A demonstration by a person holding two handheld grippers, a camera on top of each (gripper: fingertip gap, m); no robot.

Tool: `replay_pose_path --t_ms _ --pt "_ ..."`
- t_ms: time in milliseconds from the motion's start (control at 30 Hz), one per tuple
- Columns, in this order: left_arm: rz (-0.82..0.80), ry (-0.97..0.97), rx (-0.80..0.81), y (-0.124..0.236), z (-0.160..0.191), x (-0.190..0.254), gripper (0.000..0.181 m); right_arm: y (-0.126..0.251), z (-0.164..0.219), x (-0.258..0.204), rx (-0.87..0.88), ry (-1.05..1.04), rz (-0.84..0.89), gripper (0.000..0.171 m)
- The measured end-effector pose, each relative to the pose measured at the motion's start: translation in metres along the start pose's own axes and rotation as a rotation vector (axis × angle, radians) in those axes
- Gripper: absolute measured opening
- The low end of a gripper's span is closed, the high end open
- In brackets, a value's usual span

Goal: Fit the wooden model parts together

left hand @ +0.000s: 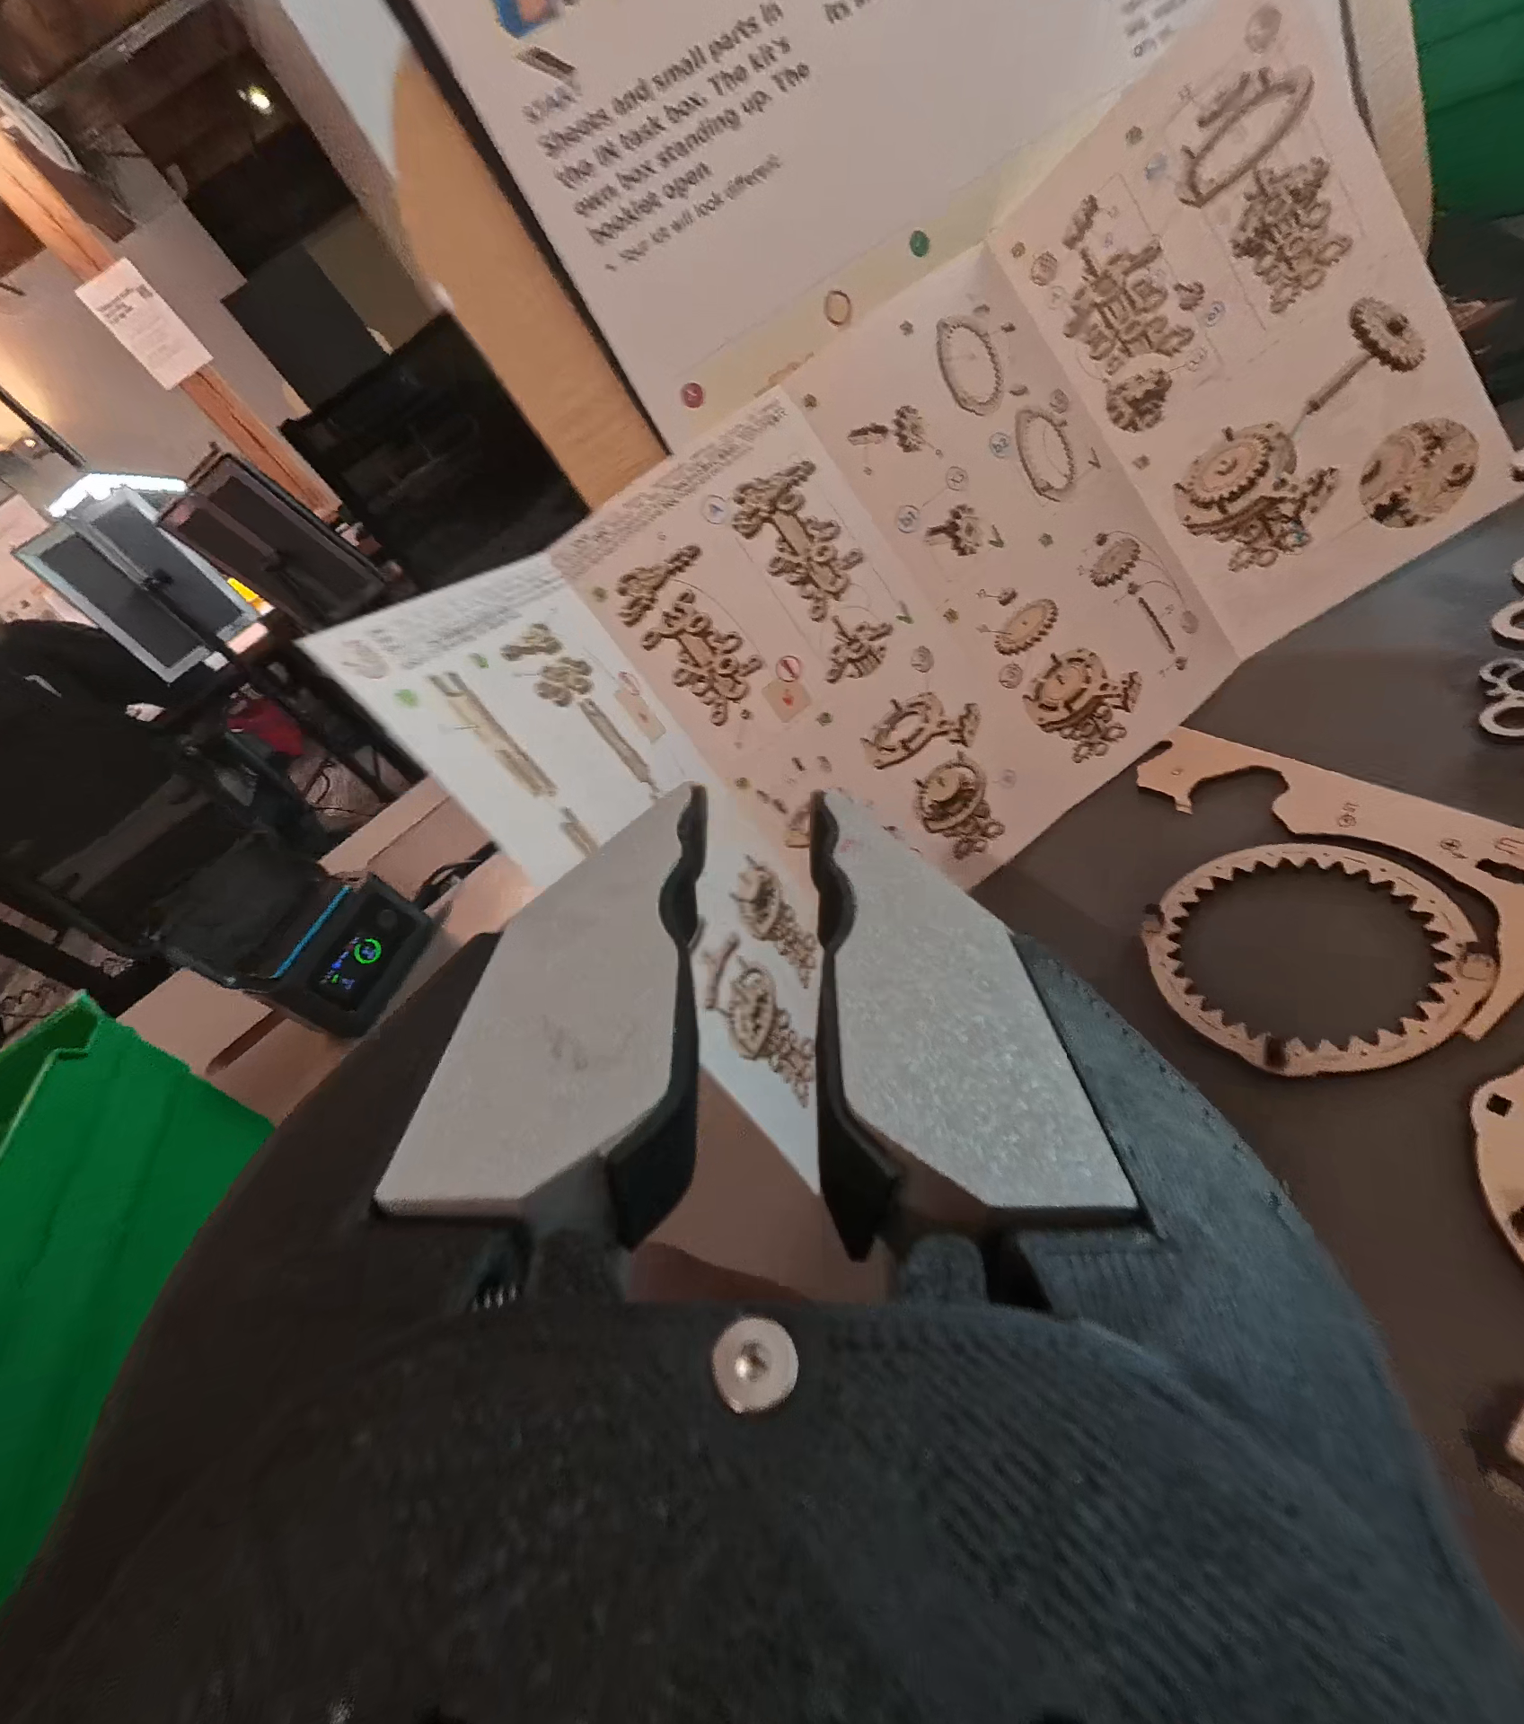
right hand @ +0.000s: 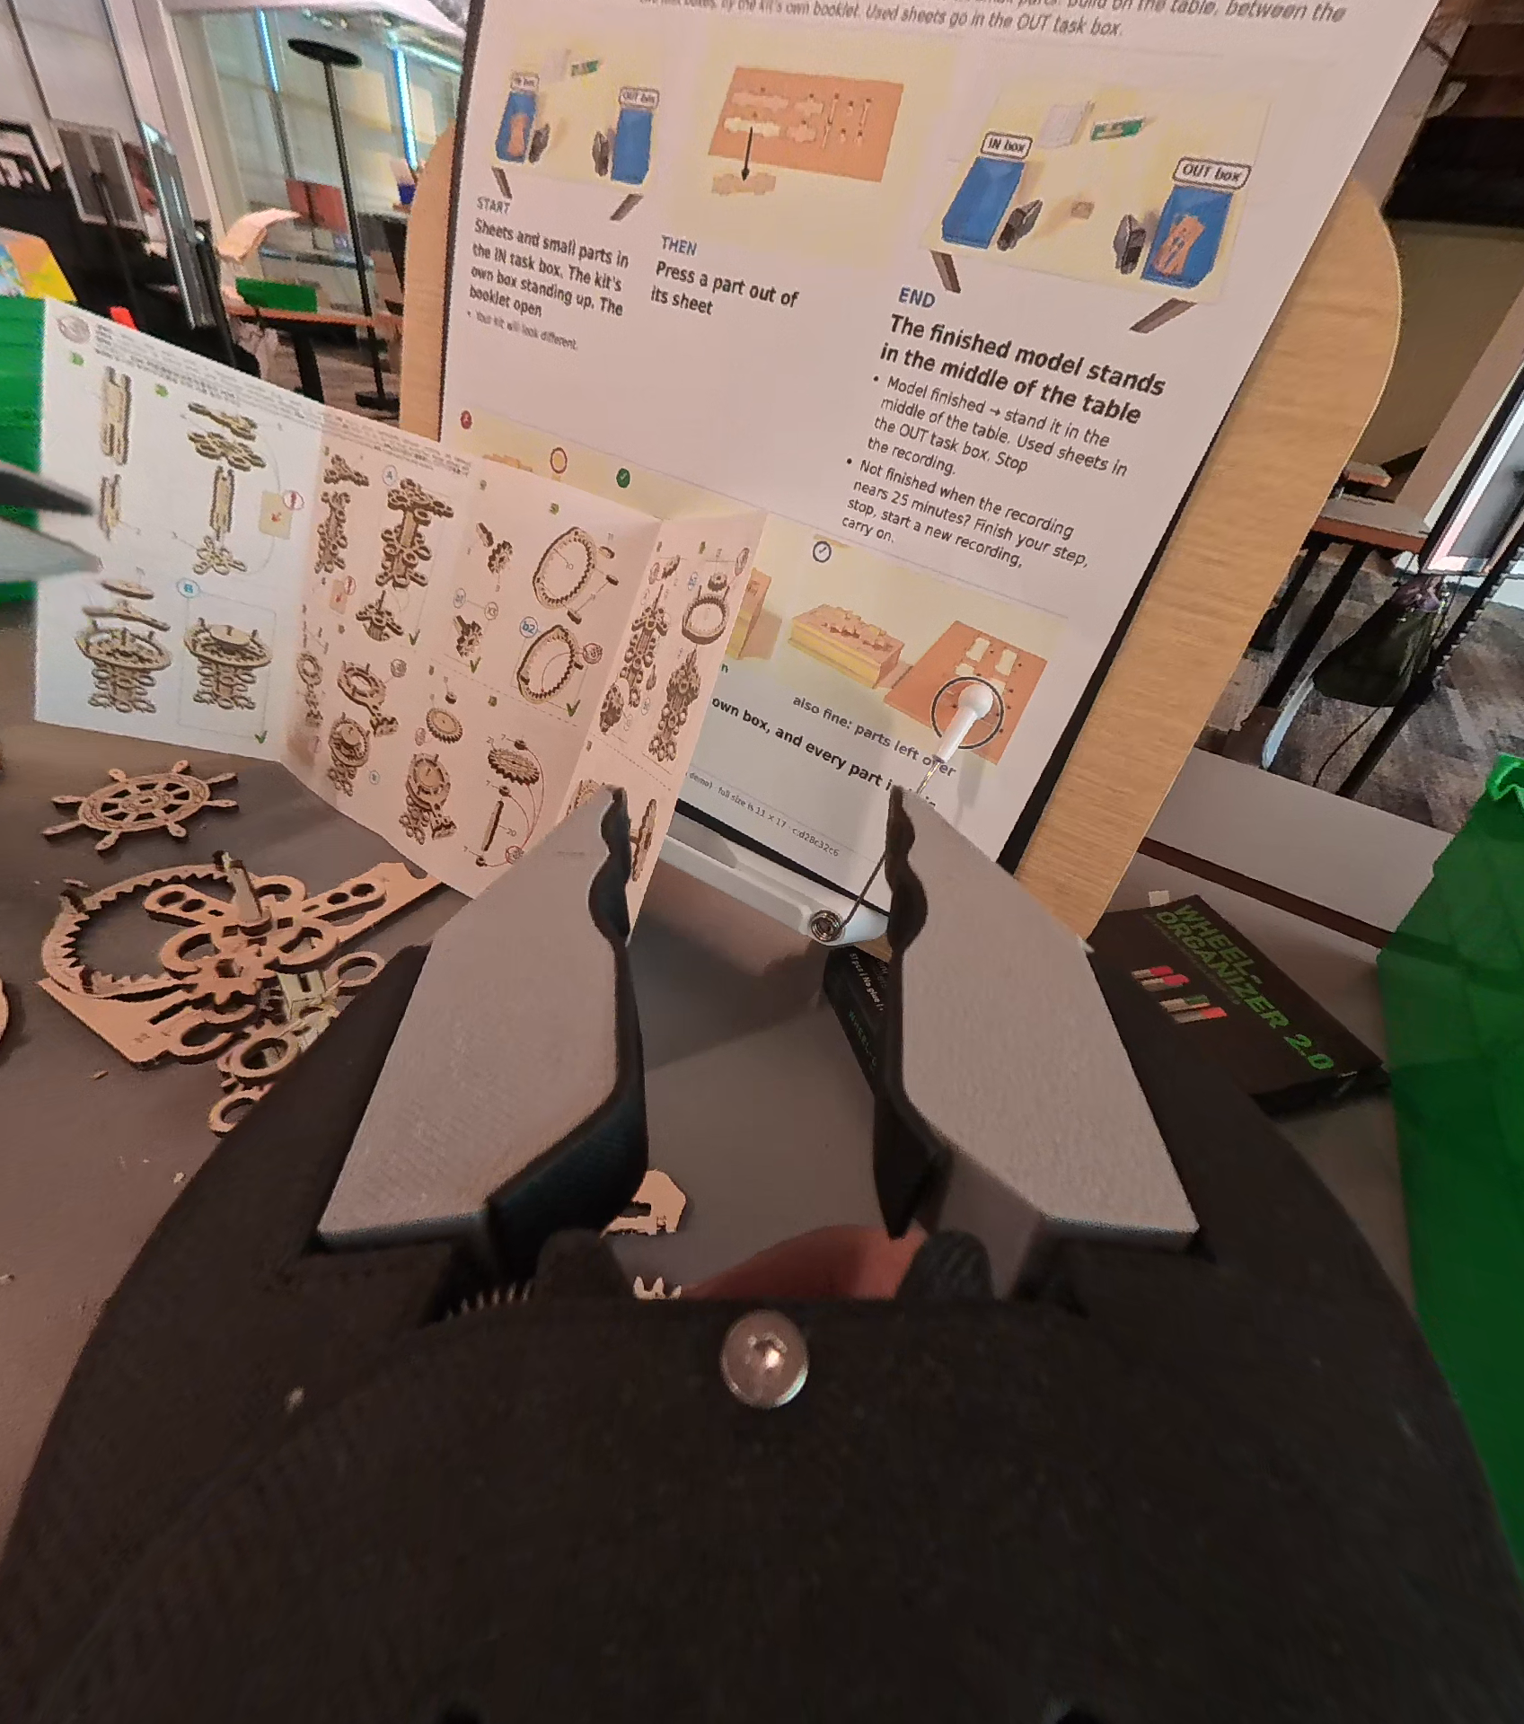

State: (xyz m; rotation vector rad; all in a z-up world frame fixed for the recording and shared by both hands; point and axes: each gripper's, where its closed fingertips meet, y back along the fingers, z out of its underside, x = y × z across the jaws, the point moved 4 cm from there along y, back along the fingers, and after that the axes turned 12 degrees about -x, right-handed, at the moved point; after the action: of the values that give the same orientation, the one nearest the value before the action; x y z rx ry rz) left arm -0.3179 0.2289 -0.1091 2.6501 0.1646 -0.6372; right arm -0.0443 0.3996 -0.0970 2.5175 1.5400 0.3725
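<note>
- Left gripper (left hand: 756, 821) – fingers a little apart, holding nothing, up over the desk (left hand: 1299, 1166).
- Right gripper (right hand: 756, 810) – fingers wide apart, probably touching nothing.

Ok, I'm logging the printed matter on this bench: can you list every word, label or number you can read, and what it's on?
I won't copy out any wording; here is what carries it.
White instruction poster: headings and paragraphs, legible.
Fold-out assembly booklet: step numbers, too small.
Black box lying flat: green lettering, legible.
Wooden gear sheet: engraved marks, too small.
Paper notice on a post: blurred.
</note>
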Motion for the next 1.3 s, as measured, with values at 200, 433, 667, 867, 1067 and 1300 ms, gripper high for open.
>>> replay_pose_path --t_ms 200,433,667,867,1067,1300 --pt "-0.004 0.101 0.029 0.007 -0.003 -0.018 0.019 0.000 0.000 0.001 -0.006 0.014 0.016 0.052" --pt "-0.008 0.061 0.039 0.009 -0.006 -0.011 0.018 -0.003 -0.003 -0.010 -0.046 -0.022 0.007 0.057" --pt "-0.044 0.065 0.016 0.003 -0.001 -0.013 0.017 -0.007 0.002 -0.026 -0.135 0.103 0.077 0.052" --pt "-0.071 0.098 0.050 0.010 -0.003 -0.020 0.015 0.032 0.002 0.025 -0.098 -0.081 0.163 0.039" --pt "-0.073 0.105 0.054 0.013 -0.002 -0.026 0.015 0.140 0.066 0.090 -0.301 -0.298 0.247 0.047" --pt "-0.042 0.097 0.085 0.020 -0.011 -0.018 0.014 0.258 0.130 0.140 -0.576 -0.403 0.580 0.082"
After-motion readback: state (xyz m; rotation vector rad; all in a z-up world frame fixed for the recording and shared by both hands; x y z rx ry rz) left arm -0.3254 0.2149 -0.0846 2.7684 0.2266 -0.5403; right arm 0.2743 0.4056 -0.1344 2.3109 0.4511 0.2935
